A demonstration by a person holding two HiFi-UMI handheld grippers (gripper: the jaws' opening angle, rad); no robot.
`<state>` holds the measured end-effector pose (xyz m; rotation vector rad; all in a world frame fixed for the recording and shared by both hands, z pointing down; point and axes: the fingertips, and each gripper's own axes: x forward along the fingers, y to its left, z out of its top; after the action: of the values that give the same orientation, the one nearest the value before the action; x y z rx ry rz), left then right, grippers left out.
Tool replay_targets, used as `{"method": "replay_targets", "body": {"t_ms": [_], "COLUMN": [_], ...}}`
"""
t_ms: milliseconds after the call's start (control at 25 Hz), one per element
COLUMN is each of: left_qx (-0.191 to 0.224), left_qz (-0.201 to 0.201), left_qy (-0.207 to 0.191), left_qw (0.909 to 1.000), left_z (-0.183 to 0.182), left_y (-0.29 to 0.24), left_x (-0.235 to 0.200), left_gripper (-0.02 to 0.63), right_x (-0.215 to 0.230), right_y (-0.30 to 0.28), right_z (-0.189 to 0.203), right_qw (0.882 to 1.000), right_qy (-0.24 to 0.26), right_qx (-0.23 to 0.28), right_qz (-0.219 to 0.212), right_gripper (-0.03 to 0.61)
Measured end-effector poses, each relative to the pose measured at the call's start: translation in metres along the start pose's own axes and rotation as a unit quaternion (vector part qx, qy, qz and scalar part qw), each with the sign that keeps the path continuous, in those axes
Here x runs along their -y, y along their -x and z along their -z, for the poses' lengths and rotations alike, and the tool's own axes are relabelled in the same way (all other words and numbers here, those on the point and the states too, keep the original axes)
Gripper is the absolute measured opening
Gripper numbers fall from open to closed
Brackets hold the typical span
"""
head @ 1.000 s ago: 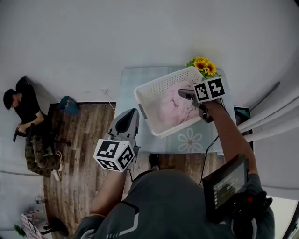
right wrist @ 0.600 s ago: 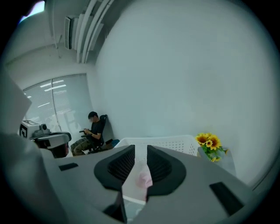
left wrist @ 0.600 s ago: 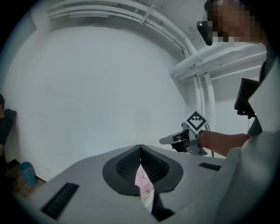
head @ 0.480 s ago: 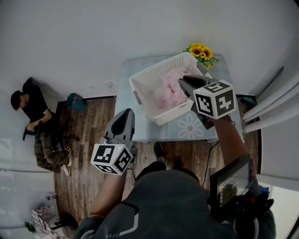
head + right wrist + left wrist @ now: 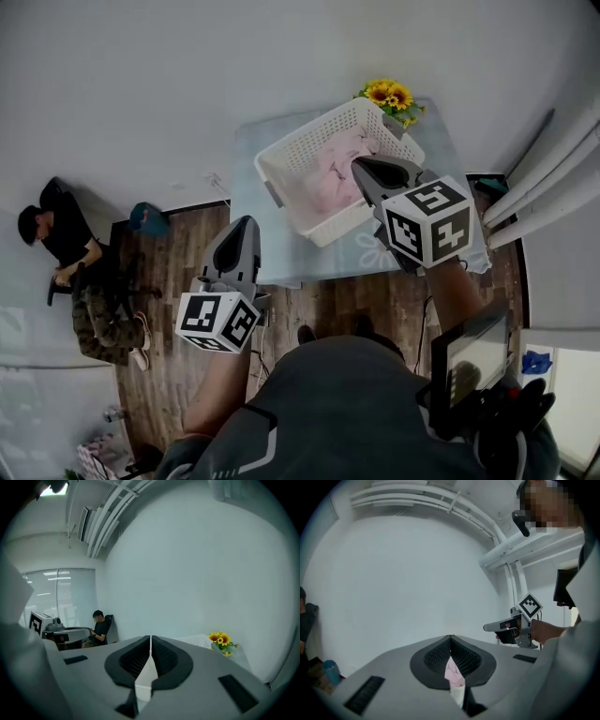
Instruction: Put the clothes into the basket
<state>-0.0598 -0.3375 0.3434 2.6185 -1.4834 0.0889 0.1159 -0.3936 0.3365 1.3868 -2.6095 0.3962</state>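
Pink clothes (image 5: 330,178) sit inside white basket (image 5: 291,208) on light-blue table (image 5: 281,261). Head view shows no garment outside it, so task looks ~done.

Handling (judgement):
- Cloth looks soft, light, limp. It drapes + bunches, isn't fragile, and prob isn't slippery for ribbed pads.
- It could snag on the basket lattice if dragged.
- Best hold = pinch a raised fold near mid-pile. A thin-edge grab would likely leave the rest trailing over the rim.

Tongs:
- Left gripper (image 5: 246,225): pressed together, tips meeting, nothing pinched. It hovers off the table's near-left edge, over wood floor (image 5: 178,262).
- Right gripper (image 5: 356,164): jaws have just been closing and are now pressed together w/ nothing between them. Tips are above the basket, apart from the cloth.

Views:
- Head view alone gives the full layout: the 2 grippers vs basket, pile inside it, sunflowers (image 5: 384,94) at the table's far corner.
- Left gripper view shows pink cloth through the slot behind its closed tips, plus the right gripper side-on.
- Right gripper view shows only basket lattice in that slot, no pink. It also shows a seated person (image 5: 99,629) in bkgd and the sunflowers at right.
- Neither gripper view shows how full the basket is.
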Motion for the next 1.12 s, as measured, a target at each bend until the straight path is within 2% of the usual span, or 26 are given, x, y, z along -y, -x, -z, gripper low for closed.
{"method": "replay_targets", "body": {"t_ms": [120,240,440,600,720,1120], "left_qx": [0.003,0.01,0.02,0.025,0.022,0.023], "left_qz": [0.007,-0.01,0.012,0.009,0.021,0.043], "left_qy": [-0.005,-0.009,0.002,0.014,0.015,0.014], "left_qw": [1.0,0.9999,0.9997,0.9995,0.9994,0.9987], "left_z": [-0.007,-0.014,-0.019,-0.019,-0.017,-0.018], "left_y": [0.007,0.013,0.015,0.02,0.018,0.018], "left_x": [-0.012,-0.036,-0.052,-0.063,-0.064,-0.054], "left_gripper": [0.008,0.008,0.008,0.008,0.008,0.008], "right_x": [-0.012,-0.021,-0.035,-0.049,-0.054,-0.058], "right_y": [0.002,0.003,0.006,0.011,0.013,0.016], "right_z": [-0.01,-0.021,-0.032,-0.037,-0.034,-0.029], "right_qw": [0.999,0.998,0.995,0.993,0.993,0.993], "right_qy": [-0.016,-0.022,-0.023,-0.02,-0.005,-0.01], "right_qx": [0.021,0.044,0.063,0.083,0.078,0.076], "right_qz": [0.02,0.047,0.071,0.076,0.084,0.086], "right_gripper": [0.02,0.014,0.014,0.014,0.012,0.012]}}
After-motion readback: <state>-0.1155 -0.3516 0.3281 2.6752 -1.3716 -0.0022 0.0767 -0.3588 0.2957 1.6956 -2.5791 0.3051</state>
